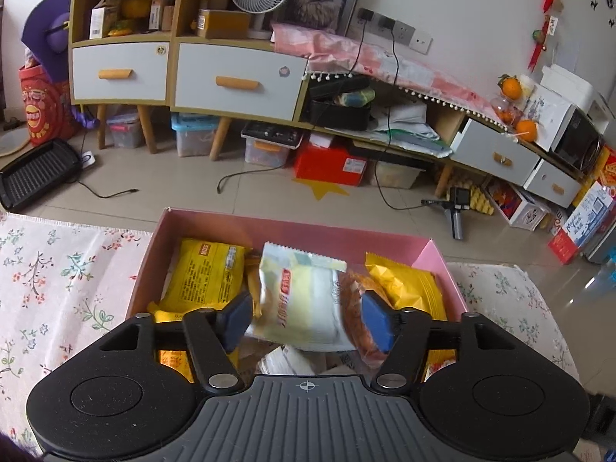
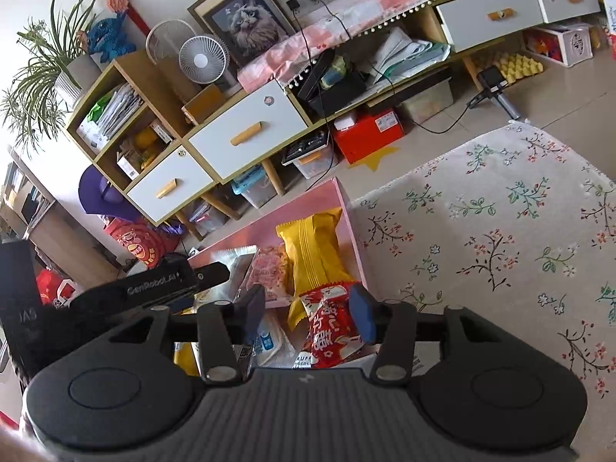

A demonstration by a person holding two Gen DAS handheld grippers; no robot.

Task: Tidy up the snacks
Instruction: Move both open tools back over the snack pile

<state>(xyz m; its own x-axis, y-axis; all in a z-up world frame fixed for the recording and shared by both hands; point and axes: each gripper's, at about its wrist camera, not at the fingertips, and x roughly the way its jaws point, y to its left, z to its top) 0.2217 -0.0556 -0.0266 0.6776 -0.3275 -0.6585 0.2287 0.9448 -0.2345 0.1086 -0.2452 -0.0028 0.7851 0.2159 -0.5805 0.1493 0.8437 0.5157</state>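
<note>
— What is the left claw (image 1: pixel 304 317) doing?
— It is hanging open over the pink box (image 1: pixel 442 265) on the worktop, with a pale yellow-white snack packet (image 1: pixel 300 304) loose between its pads.
— And the right claw (image 2: pixel 308 313)?
— It is standing open too, a red snack packet (image 2: pixel 331 331) lying beside its right pad.

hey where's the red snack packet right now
In the right wrist view, the red snack packet sits between the right gripper's open fingers, inside the pink box, just in front of the yellow packet.
</note>
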